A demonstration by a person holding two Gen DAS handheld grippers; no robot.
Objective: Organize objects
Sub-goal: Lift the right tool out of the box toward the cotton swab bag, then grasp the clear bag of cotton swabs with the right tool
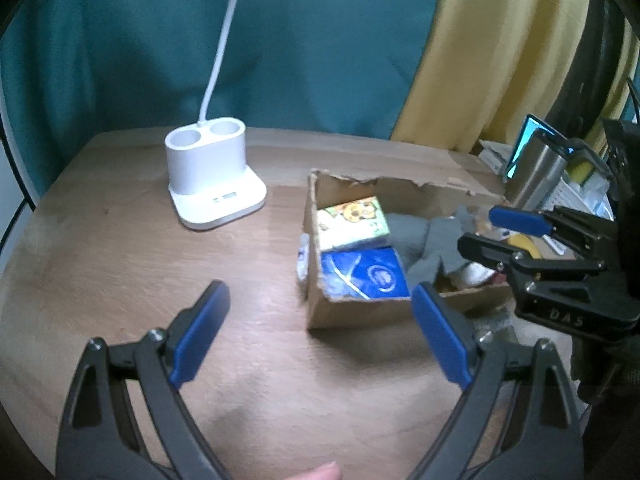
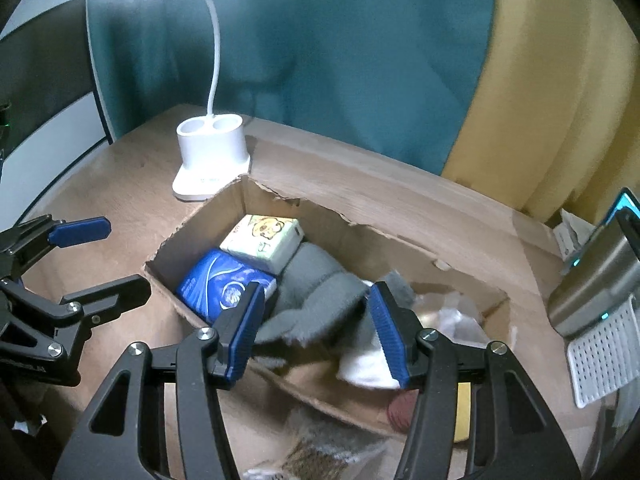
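Two grippers hover over a wooden table (image 1: 120, 240). Farthest left stands a white lamp base (image 1: 212, 176) with two round wells and a thin gooseneck rising from it. Next, the left gripper (image 1: 320, 300) hangs with its blue pads spread wide and nothing between them. Right of that sits a torn cardboard box (image 2: 224, 208) holding a yellow-green tissue pack (image 2: 262, 242), a blue packet (image 2: 224, 284) touching it, and grey fabric (image 2: 316, 300), possibly a glove or sock; blur hides which. Over this fabric the right gripper (image 2: 316, 312) has its jaws partly apart, gripping nothing. At far right stands a steel tumbler (image 2: 592, 280).
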